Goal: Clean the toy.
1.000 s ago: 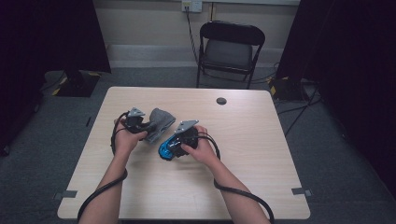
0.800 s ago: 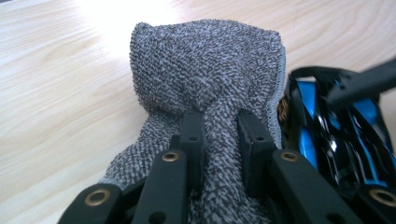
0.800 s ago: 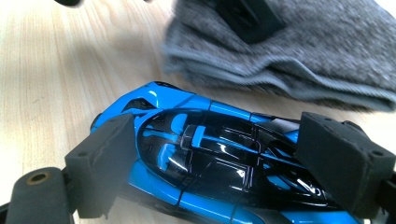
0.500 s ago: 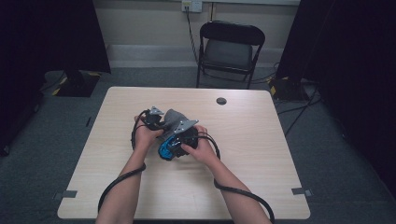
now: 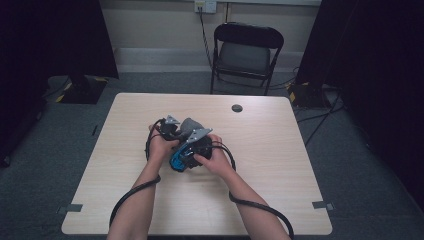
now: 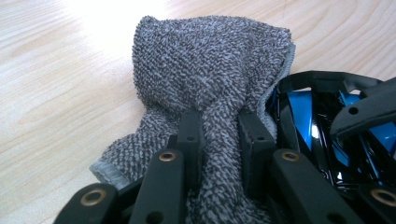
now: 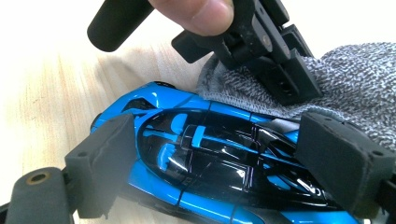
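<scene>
A grey terry cloth [image 6: 210, 60] is bunched between the pads of my left gripper [image 6: 219, 135], which is shut on it. In the high view the cloth [image 5: 189, 126] sits at the table's middle, with the left gripper [image 5: 172, 129] just left of it. A shiny blue and black toy car [image 7: 196, 154] lies on the wood between the pads of my right gripper [image 7: 224, 158], which presses on both its sides. The cloth [image 7: 359, 79] touches the car's far side, and the left gripper [image 7: 275, 60] hangs over it. From above, the car [image 5: 177, 161] is under the right gripper [image 5: 187, 152].
The light wooden table [image 5: 275, 175] has bare room on every side of the hands. A small black round disc [image 5: 237, 108] lies near its far edge. A black folding chair [image 5: 245, 52] stands behind the table. Cables trail off the near edge.
My left gripper has carried the grey cloth to the right until it rests against the blue car. The right gripper and the car have stayed put.
</scene>
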### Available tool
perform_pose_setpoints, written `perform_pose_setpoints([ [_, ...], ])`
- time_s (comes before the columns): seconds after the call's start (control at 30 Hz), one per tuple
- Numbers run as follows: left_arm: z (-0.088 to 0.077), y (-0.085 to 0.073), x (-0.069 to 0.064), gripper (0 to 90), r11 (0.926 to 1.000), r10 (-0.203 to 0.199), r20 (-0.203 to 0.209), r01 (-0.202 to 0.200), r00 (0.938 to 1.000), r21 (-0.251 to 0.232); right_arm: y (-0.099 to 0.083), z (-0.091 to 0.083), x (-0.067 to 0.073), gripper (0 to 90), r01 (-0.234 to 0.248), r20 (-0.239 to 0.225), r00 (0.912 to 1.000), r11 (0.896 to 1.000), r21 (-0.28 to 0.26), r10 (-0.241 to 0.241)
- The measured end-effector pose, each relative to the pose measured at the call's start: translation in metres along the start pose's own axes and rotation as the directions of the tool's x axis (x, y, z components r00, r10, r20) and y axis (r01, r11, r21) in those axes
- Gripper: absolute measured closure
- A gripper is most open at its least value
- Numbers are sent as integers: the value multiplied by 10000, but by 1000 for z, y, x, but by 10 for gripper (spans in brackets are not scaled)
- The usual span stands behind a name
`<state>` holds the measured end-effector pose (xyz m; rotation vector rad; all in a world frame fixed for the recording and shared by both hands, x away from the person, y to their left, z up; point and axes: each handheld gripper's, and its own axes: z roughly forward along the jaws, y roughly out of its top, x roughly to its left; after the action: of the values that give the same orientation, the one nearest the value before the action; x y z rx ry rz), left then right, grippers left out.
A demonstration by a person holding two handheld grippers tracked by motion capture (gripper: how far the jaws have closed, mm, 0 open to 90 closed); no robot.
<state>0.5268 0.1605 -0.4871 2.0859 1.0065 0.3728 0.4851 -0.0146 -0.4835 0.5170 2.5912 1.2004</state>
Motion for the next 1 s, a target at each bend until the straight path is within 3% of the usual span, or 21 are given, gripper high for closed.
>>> perform_pose_setpoints([
  [0.23,-3,-2,0,748,9997,227,78,-227,9997,54,0,0,0,116,3,-8,10000,10000,-3,-3],
  [0.67,-11,-8,3,753,9999,115,272,-118,9996,88,0,0,0,116,-2,3,10000,10000,31,2],
  [1.0,-22,-15,6,754,9994,239,455,-251,9987,259,0,0,1,116,-33,17,10000,10000,16,33],
])
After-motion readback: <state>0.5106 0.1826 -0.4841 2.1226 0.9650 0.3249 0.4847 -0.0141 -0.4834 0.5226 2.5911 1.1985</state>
